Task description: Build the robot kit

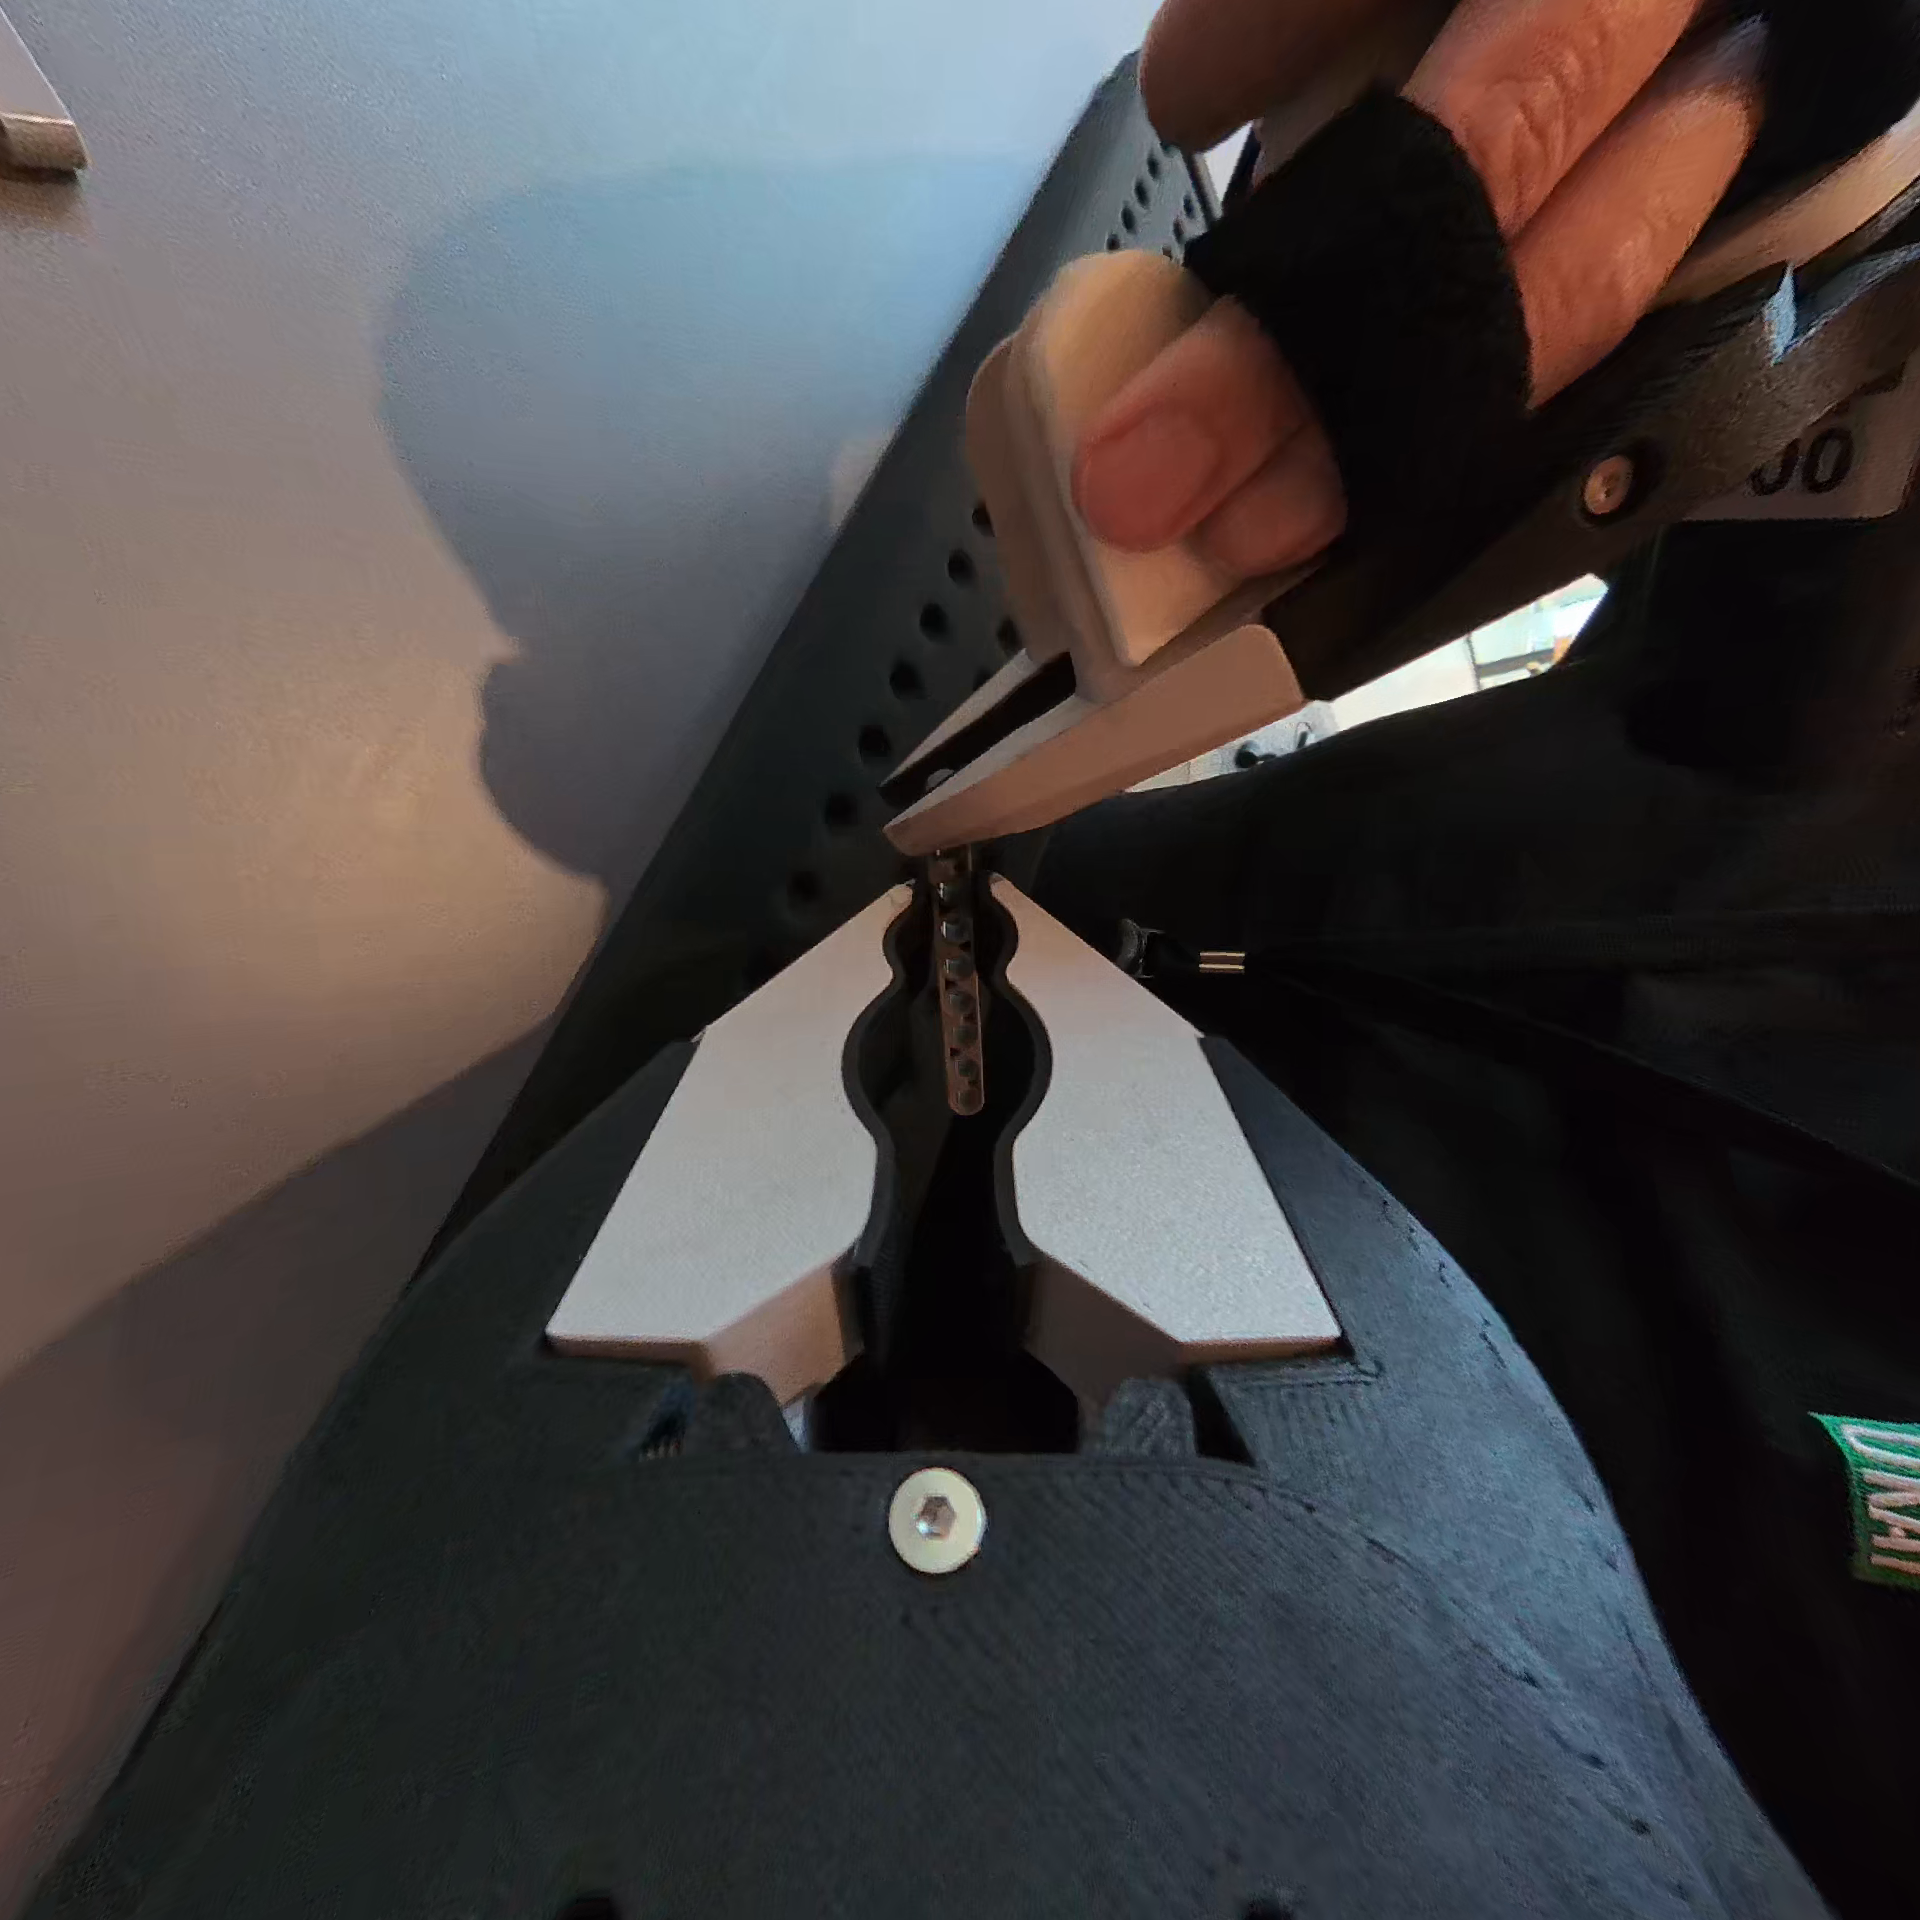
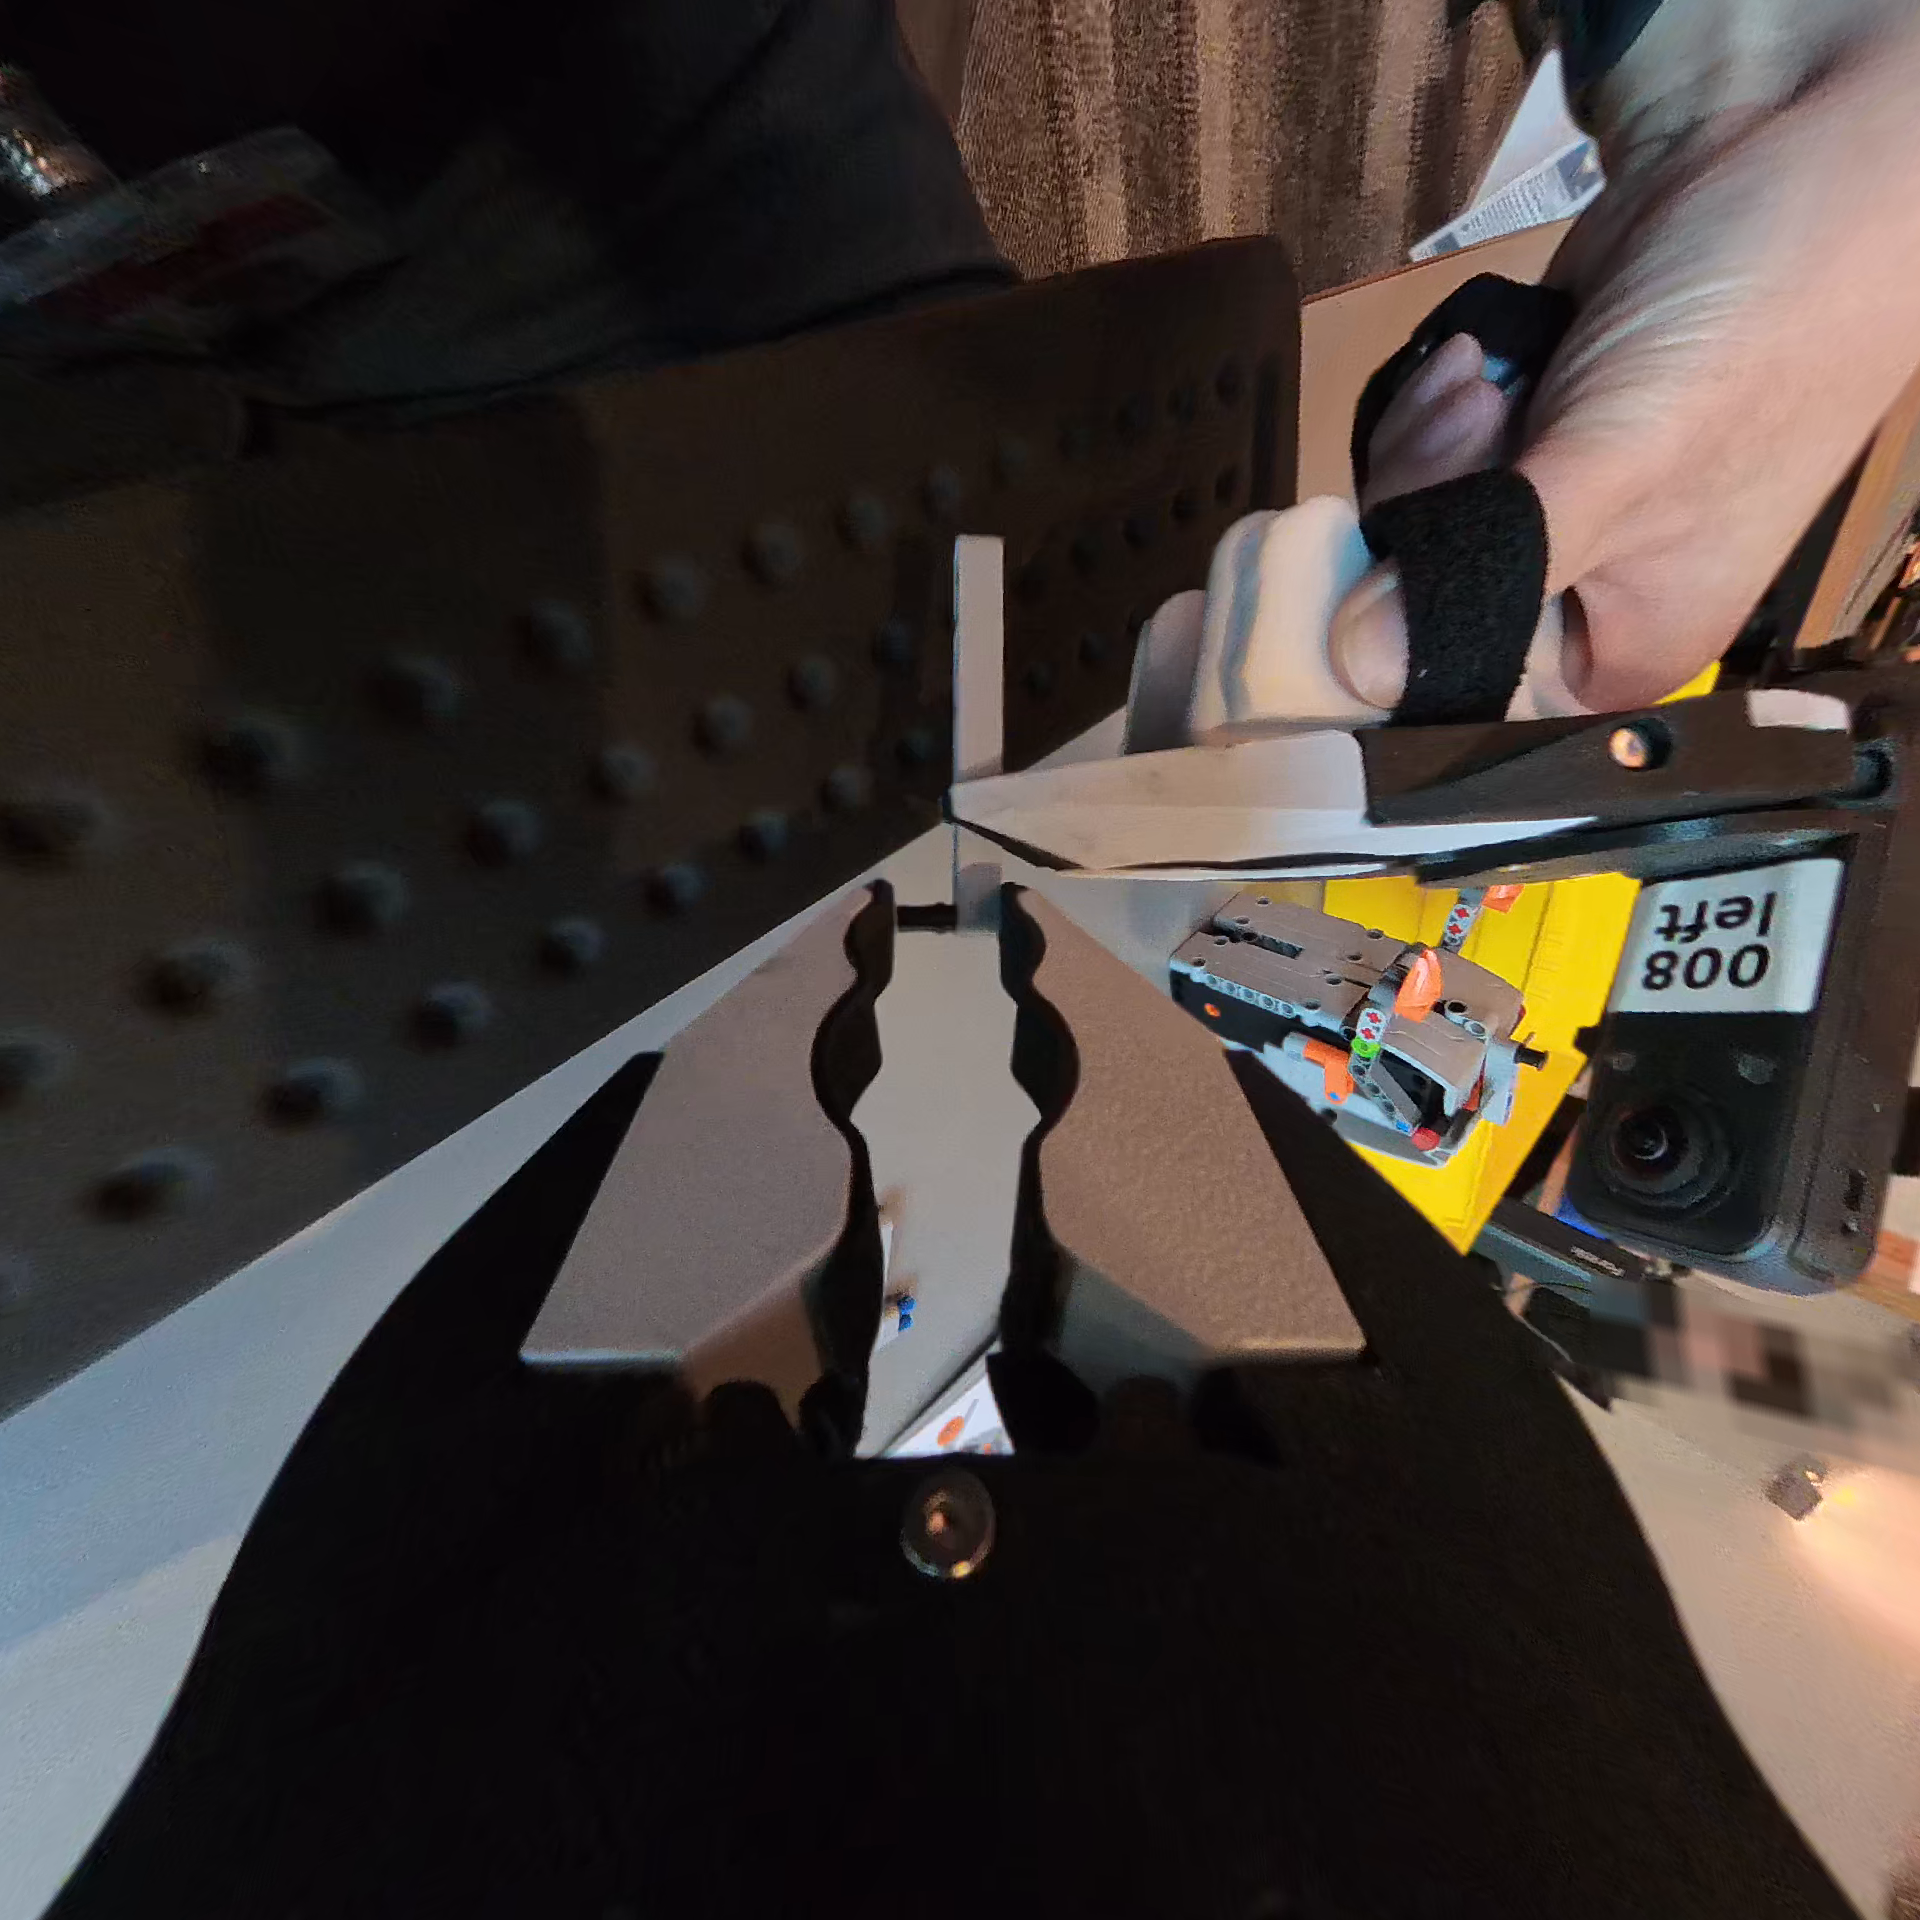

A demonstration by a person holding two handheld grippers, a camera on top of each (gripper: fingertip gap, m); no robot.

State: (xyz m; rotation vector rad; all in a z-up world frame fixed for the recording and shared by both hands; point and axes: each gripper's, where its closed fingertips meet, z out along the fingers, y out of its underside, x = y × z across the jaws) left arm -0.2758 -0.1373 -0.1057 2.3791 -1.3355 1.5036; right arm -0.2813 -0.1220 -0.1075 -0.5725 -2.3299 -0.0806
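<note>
Where: by the black perforated panel (image 1: 935, 582), both grippers tip to tip.
L gripper (image 1: 951, 894): clamped on grey holed beam (image 1: 956, 997), long axis along its fingers.
R gripper (image 2: 945, 904): parted, empty; small black pin (image 2: 925, 916) betw. tips, at beam's end.
Nearer: L has beam; R tips just beside.

A: What blocks the way?
B: A black perforated panel (image 2: 520, 727) stands just behind both gripper tips, with a white upright plastic strip (image 2: 977, 665) against it.
A: Any free room?
B: The white tabletop (image 2: 156, 1496) below the panel.
</note>
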